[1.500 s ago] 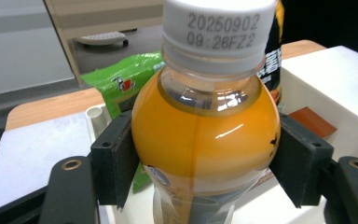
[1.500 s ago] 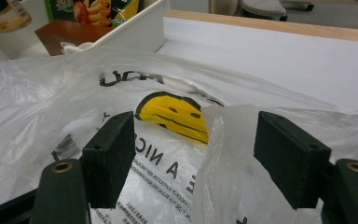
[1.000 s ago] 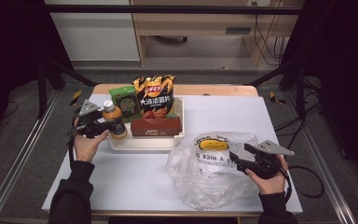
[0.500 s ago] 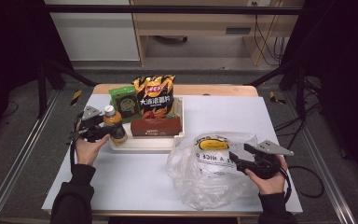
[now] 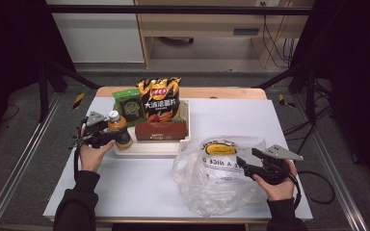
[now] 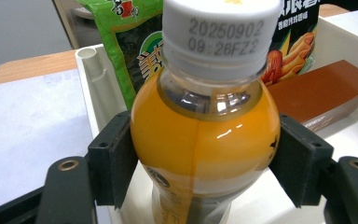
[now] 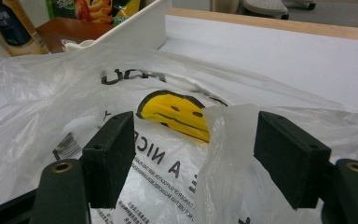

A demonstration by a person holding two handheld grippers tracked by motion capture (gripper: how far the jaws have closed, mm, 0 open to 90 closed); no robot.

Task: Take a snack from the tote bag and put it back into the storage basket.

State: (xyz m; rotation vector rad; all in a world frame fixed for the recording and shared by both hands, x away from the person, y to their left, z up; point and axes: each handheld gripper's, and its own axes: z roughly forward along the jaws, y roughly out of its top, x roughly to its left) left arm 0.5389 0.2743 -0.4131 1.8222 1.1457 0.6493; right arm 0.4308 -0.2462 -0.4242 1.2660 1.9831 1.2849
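Both tongs are busy. Left gripper [image 5: 112, 136] is clamped around an orange juice bottle [image 5: 118, 130], pads squeezing the fat shoulder just under the white cap [image 6: 221, 35]. Makes sense to me: that bulge keeps the bottle from slipping down through the pads. The bottle stands upright at the front left corner of the white tray [image 5: 150, 147]; I can't tell whether its base is touching the tray floor or hanging just above it.

Right gripper [image 5: 244, 163] is spread apart at the plastic bag [image 5: 212, 179] with the yellow smiley face [image 7: 175, 114], near the table's front right corner. In the right gripper view a fold of the bag's rim [image 7: 223, 135] stands between the pads, touching neither that I can see, so it isn't pinched. My guess is it's there to hold the mouth up for the bottle.

Room-wise, the white table [image 5: 139, 183] between tray and bag is bare, so that's an easy path. Behind the bottle it's tight: a green snack bag [image 5: 127, 103], a chips bag [image 5: 160, 98] and a brown box [image 5: 161, 130] crowd the tray, and the tray wall [image 6: 91, 77] sits just left of the bottle. Straight up first looks safest.
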